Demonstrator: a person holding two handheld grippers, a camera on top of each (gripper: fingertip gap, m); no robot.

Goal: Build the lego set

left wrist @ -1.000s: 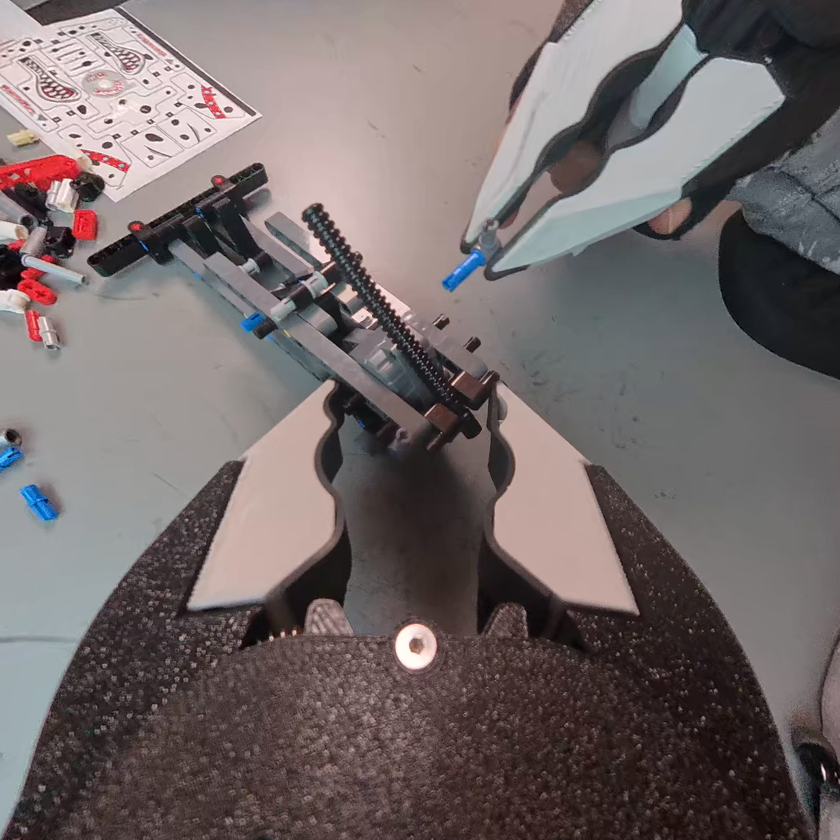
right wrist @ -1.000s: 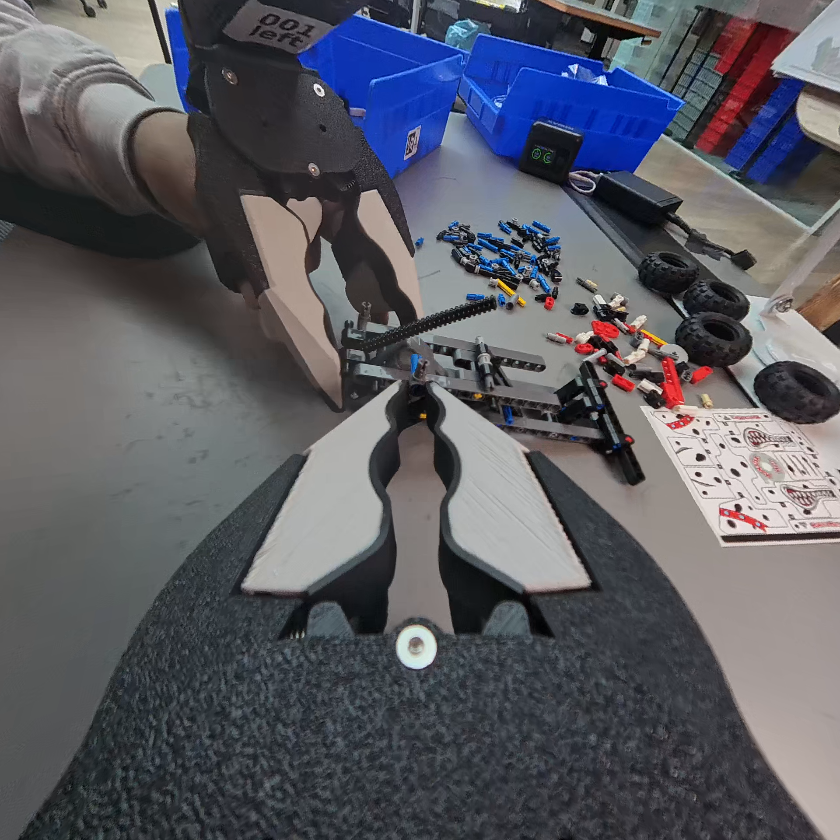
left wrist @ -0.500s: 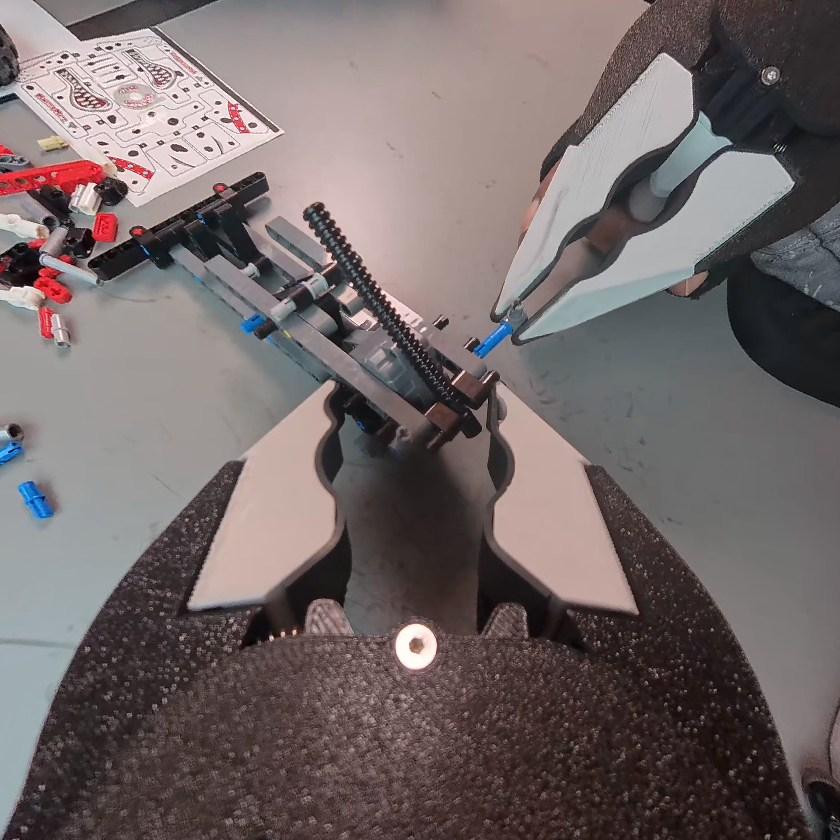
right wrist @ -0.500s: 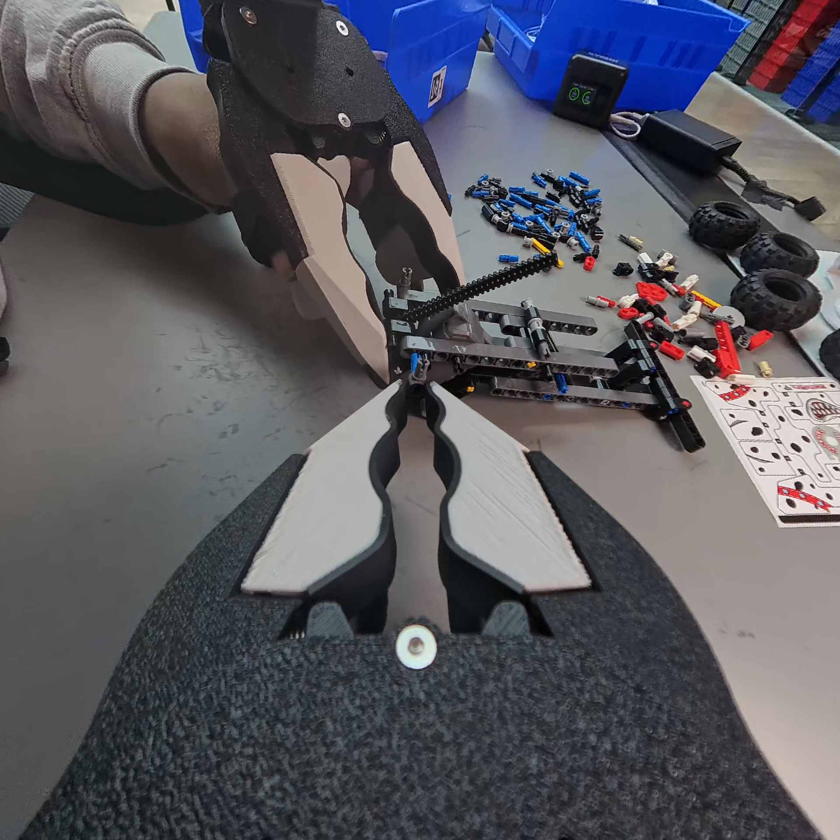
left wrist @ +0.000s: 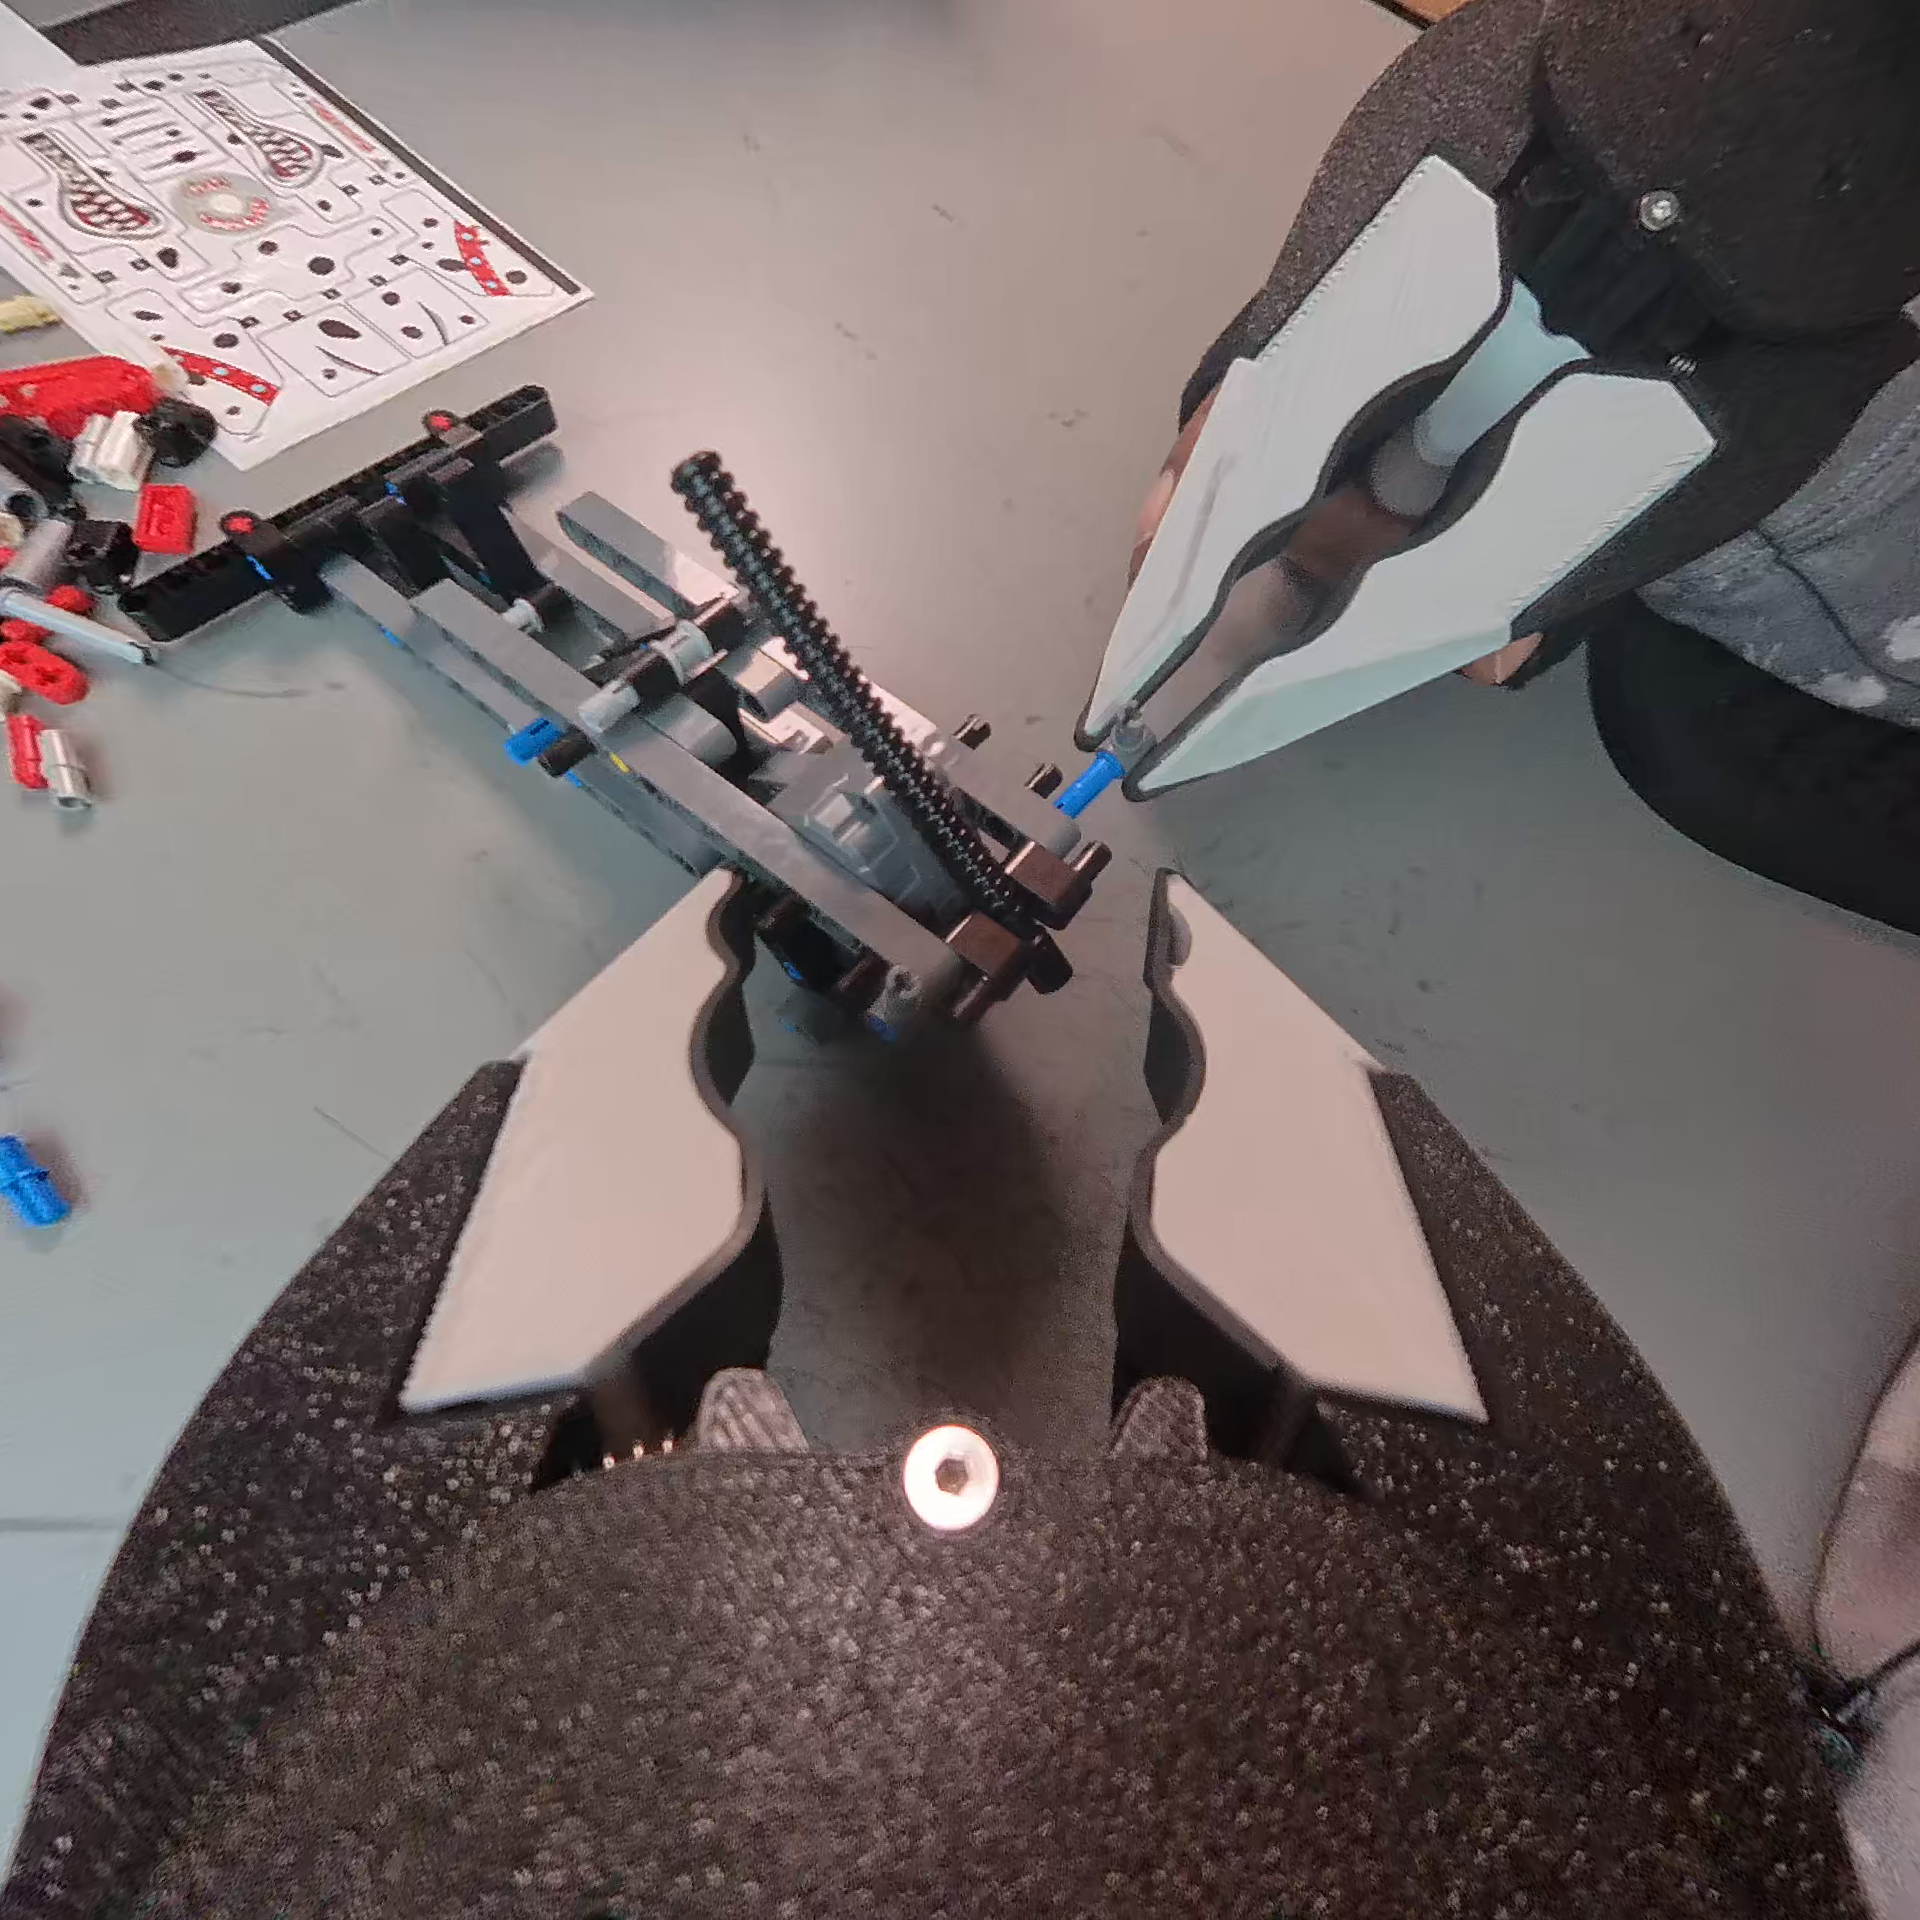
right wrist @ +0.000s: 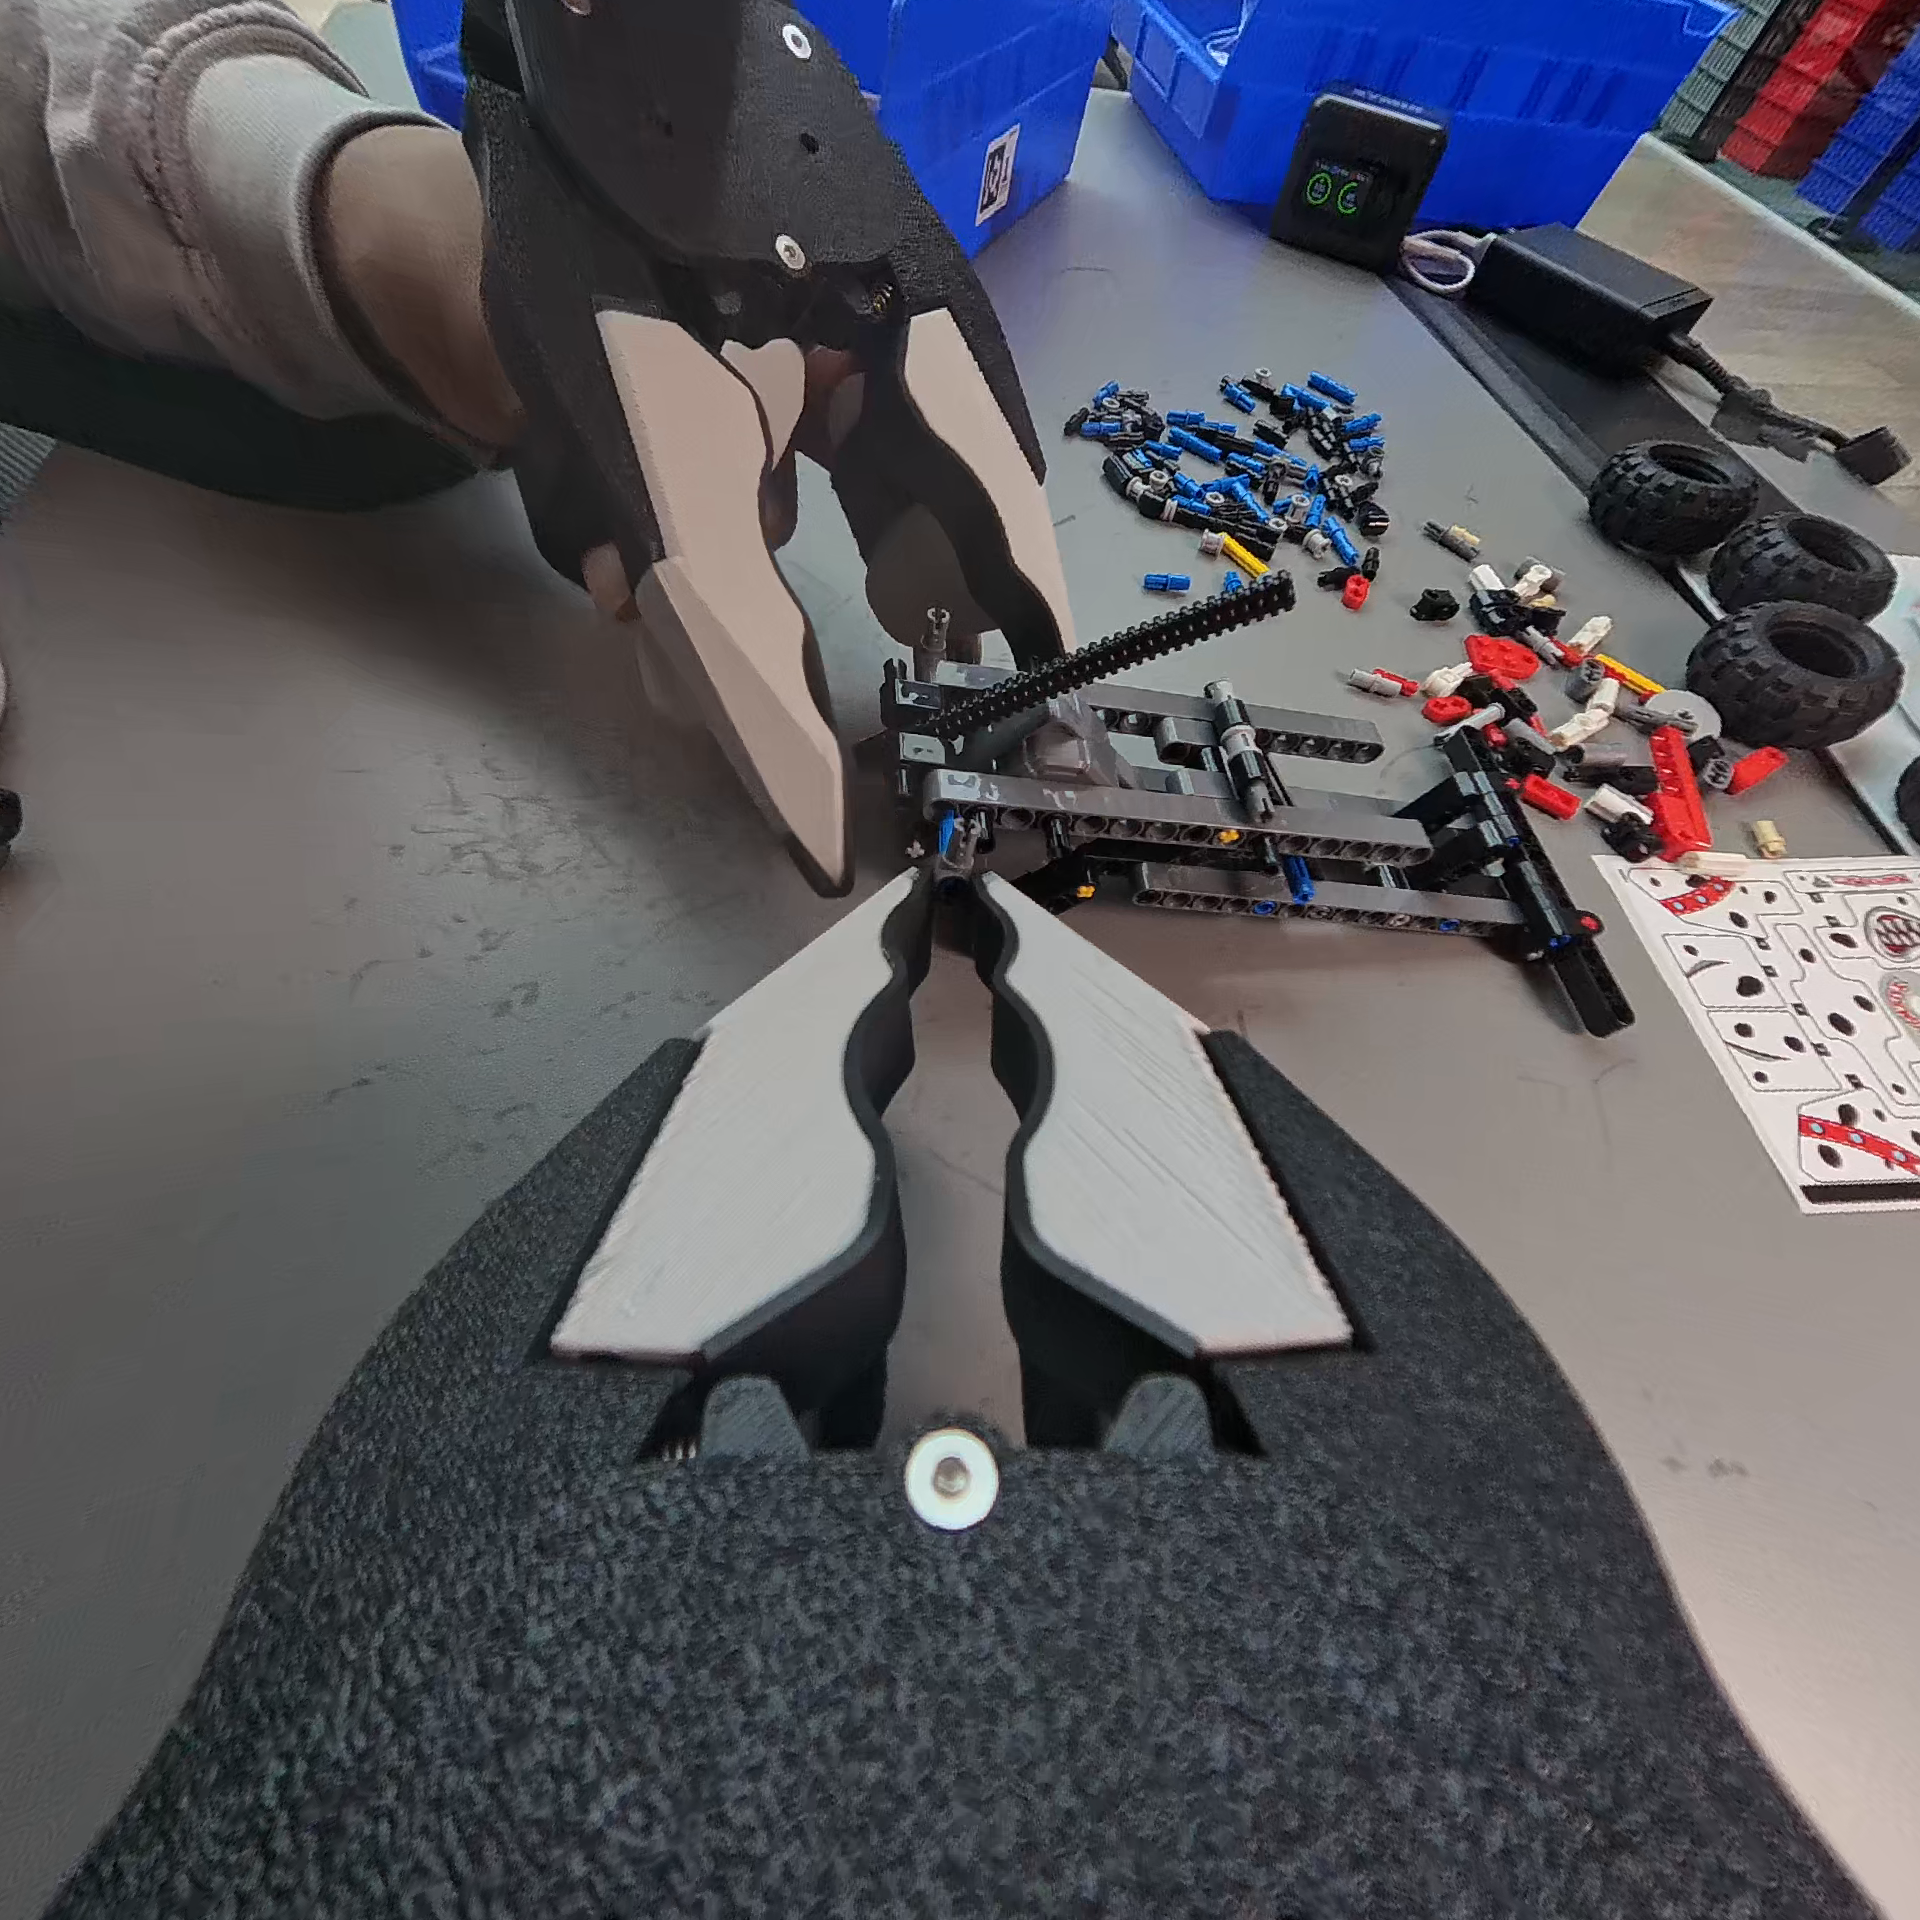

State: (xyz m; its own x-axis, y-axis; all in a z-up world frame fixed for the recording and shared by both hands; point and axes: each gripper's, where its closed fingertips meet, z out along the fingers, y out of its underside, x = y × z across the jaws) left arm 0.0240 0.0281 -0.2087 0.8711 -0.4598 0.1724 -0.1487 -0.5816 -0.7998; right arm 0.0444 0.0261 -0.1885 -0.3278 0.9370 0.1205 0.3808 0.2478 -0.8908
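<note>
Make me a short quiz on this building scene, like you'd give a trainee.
1. True or false: the right gripper is shut on a small blue pin.
2. Which lies nearest the sticker sheet?
A. the blue bins
B. the red loose parts
C. the black charger
3. Fill in: the left gripper has its fingers ____, one either side of the grey frame.

Key: 1 true; 2 B; 3 open. The pin's tip is at the near end of the frame; whether it is seated in a hole cannot be told.
</note>
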